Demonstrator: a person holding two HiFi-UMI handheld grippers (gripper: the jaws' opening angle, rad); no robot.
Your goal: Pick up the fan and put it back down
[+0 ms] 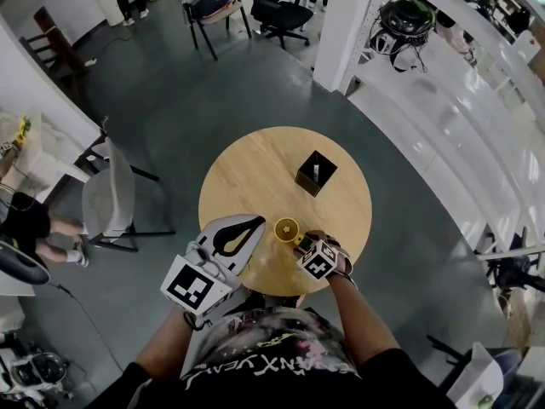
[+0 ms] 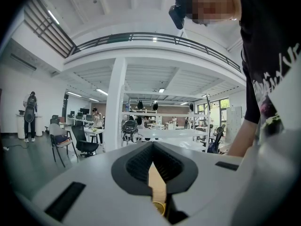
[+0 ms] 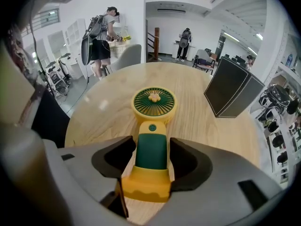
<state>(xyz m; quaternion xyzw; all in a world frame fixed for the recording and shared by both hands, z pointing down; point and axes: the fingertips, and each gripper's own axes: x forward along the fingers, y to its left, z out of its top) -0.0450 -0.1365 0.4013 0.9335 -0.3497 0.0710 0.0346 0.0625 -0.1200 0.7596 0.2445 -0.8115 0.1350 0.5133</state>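
right jaws: closed onto the green handle of the fan, one dark pad pressed on each side, so the right gripper isn't empty. The yellow foot of the fan is tucked in closest to the camera.

left jaws: brought together, tips meeting in a point, nothing caught between them. Only a thin strip of table wood is seen through the slit of the left gripper.

fan: found near the front edge of the table, right in front of the person. It's laid out face up, round grille pointing away from the right gripper. It looks flat on the wood, tbh, but whether it's raised a hair can't be made out. In the head view the fan is seen as a small yellow ring.

left gripper: parked just beside the fan on the left, left gripper over the table edge, not touching it as far as can be seen.

marker cubes: one is carried on each gripper, left cube and right cube.

black box: stood further back on the table, well apart from the fan, black box; it's also seen at the right in the right gripper view.

around the table: a grey chair is pulled up at the left, white shelving runs along the right.
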